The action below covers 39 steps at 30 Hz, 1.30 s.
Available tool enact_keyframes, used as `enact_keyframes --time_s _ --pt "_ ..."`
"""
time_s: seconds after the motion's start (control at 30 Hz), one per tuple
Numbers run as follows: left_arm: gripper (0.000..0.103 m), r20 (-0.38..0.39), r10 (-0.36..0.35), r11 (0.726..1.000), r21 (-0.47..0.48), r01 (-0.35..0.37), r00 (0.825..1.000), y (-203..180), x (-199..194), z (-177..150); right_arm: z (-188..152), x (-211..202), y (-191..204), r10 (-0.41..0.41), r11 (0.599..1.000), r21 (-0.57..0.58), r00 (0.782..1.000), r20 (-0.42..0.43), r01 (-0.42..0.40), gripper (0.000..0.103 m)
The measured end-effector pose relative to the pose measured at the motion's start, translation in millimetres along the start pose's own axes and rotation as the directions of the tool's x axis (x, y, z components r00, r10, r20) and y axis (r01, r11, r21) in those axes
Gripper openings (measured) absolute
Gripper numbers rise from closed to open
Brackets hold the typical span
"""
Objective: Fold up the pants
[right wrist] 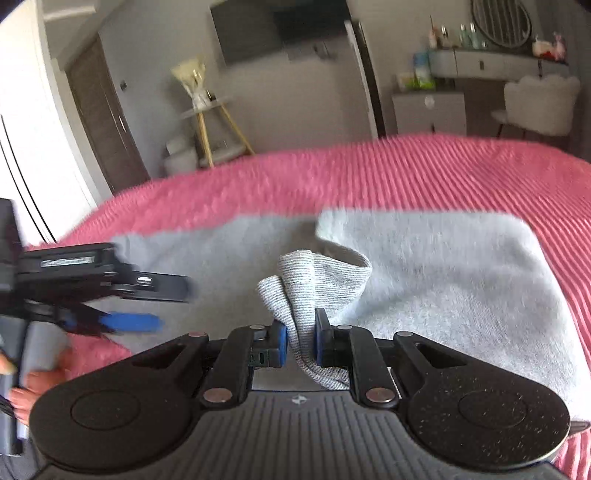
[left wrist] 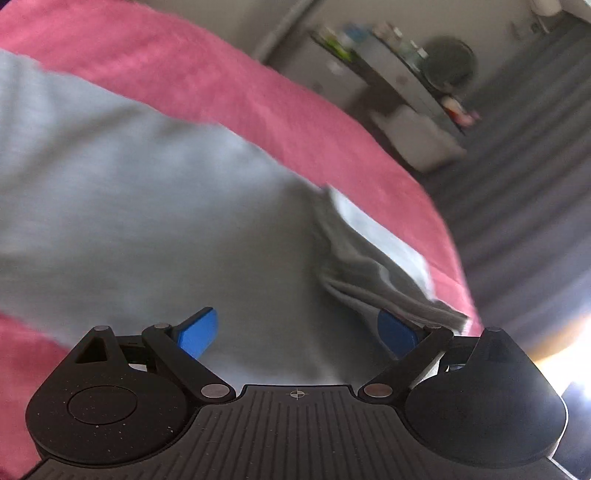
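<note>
Light grey pants (right wrist: 436, 273) lie spread on a pink ribbed bedspread (right wrist: 406, 173). My right gripper (right wrist: 300, 341) is shut on a ribbed cuff (right wrist: 314, 284) of the pants, bunched between its blue pads. My left gripper (left wrist: 295, 332) is open just above the grey pants (left wrist: 147, 206), its blue fingertips (left wrist: 197, 334) wide apart and holding nothing. A folded edge of the pants (left wrist: 373, 258) lies by its right finger. The left gripper also shows in the right wrist view (right wrist: 129, 321), at the left over the pants.
The bedspread's edge (left wrist: 424, 192) drops off at the right. Beyond the bed stand a small wooden-legged side table (right wrist: 210, 110), a dressing table with bottles (right wrist: 480, 62), a white chair (right wrist: 535, 107) and a wall TV (right wrist: 280, 29).
</note>
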<state>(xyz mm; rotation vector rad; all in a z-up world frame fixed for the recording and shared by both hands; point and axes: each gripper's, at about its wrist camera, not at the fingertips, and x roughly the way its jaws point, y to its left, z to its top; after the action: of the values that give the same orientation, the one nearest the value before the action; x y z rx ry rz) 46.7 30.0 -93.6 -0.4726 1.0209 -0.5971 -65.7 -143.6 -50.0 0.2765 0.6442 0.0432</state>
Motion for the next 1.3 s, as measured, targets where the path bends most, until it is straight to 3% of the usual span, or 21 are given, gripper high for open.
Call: enact_keyframes --time_s 0.1,0.2,0.37,0.47,0.53,0.57,0.6,0.67,0.77,0.83,0.87,0.9,0.93,0.97,1.03,1.07,1.13,1.2,1.23,1.3 --pt "0.097 -0.121 -0.069 0.997 -0.039 0.064 0.990 -7.9 42.4 12.4 -0.2 -2.4 -5.8 0.014 0.999 0.029 1.000 -0.007 -0.014 0.014" --pt "0.097 -0.185 -0.117 0.991 -0.087 0.103 0.976 -9.9 78.7 25.1 -5.5 -0.5 -8.8 0.016 0.999 0.039 0.999 -0.033 -0.015 0.014" --pt "0.097 -0.193 -0.130 0.986 -0.131 0.105 0.973 -14.4 119.2 46.8 -7.0 1.6 -10.3 0.027 0.999 0.027 0.999 -0.044 -0.026 0.014" --pt "0.091 -0.193 -0.128 0.990 -0.076 0.115 0.973 -26.0 134.7 57.2 -10.5 5.2 -10.6 0.031 0.999 0.011 0.998 -0.063 -0.030 0.014" --pt "0.068 -0.204 -0.071 0.996 0.036 0.080 0.976 -37.1 147.0 62.7 -14.6 12.5 -8.7 0.020 1.000 -0.018 0.995 -0.098 -0.022 0.014" --pt "0.033 -0.213 -0.025 0.994 0.099 0.047 0.977 -41.1 151.4 63.6 -16.3 16.5 -6.9 0.008 0.999 -0.036 0.993 -0.120 -0.013 0.014" --pt "0.016 -0.217 0.044 0.986 0.169 -0.007 0.975 -44.0 153.7 65.6 -18.4 21.2 -4.2 -0.009 0.998 -0.061 0.990 -0.142 0.000 0.014" --pt "0.015 -0.203 0.046 0.980 0.199 -0.005 0.978 -43.9 147.6 71.0 -19.6 26.0 3.3 -0.031 0.994 -0.112 0.987 -0.158 0.013 0.014" --pt "0.015 -0.094 0.067 0.961 0.272 -0.039 0.993 -53.6 120.0 75.8 -17.6 28.7 13.5 -0.020 0.987 -0.161 0.992 -0.125 -0.001 0.014" --pt "0.017 -0.049 0.125 0.930 0.353 -0.100 0.991 -55.8 112.1 75.1 -19.7 35.9 22.0 0.006 0.980 -0.196 0.992 -0.123 -0.030 0.016" --pt "0.027 -0.039 0.186 0.915 0.372 -0.159 0.982 -51.6 114.5 73.4 -22.3 42.8 25.5 0.010 0.976 -0.213 0.990 -0.143 -0.040 0.018" --pt "0.039 -0.025 0.305 0.878 0.394 -0.271 0.952 -43.8 121.8 70.6 -25.9 52.3 28.0 0.004 0.973 -0.227 0.984 -0.180 -0.046 0.027" --pt "0.050 -0.013 0.355 0.848 0.426 -0.316 0.935 -37.8 122.8 67.7 -28.7 62.4 29.0 -0.006 0.972 -0.230 0.971 -0.239 -0.051 0.028" --pt "0.061 0.021 0.369 0.830 0.443 -0.339 0.929 -34.5 115.9 63.5 -29.9 65.3 28.7 -0.009 0.972 -0.228 0.965 -0.263 -0.053 0.029" --pt "0.066 0.103 0.402 0.791 0.461 -0.402 0.910 -31.2 92.8 55.4 -21.8 49.8 24.2 0.015 0.980 -0.188 0.972 -0.235 -0.061 0.050" --pt "0.072 0.131 0.421 0.769 0.474 -0.430 0.898 -31.4 82.4 51.2 -16.7 36.5 15.5 0.036 0.989 -0.133 0.978 -0.206 -0.064 0.070" --pt "0.075 0.177 0.436 0.741 0.486 -0.464 0.882 -30.5 59.1 39.6 -11.6 12.1 -7.1 0.042 0.999 -0.020 0.989 -0.141 -0.045 0.079" --pt "0.080 0.178 0.398 0.771 0.466 -0.433 0.900 -34.4 37.6 29.1 -7.8 -11.7 -40.7 0.016 0.989 0.146 0.995 -0.099 -0.001 0.079" --pt "0.080 0.158 0.346 0.810 0.447 -0.379 0.925 -36.8 27.8 21.4 -7.8 -22.1 -57.0 0.003 0.971 0.237 0.997 -0.081 0.016 0.079" --pt "0.086 0.107 0.226 0.871 0.422 -0.251 0.968 -44.2 17.3 8.3 -12.4 -42.6 -94.3 0.002 0.888 0.459 1.000 -0.024 0.009 0.079"
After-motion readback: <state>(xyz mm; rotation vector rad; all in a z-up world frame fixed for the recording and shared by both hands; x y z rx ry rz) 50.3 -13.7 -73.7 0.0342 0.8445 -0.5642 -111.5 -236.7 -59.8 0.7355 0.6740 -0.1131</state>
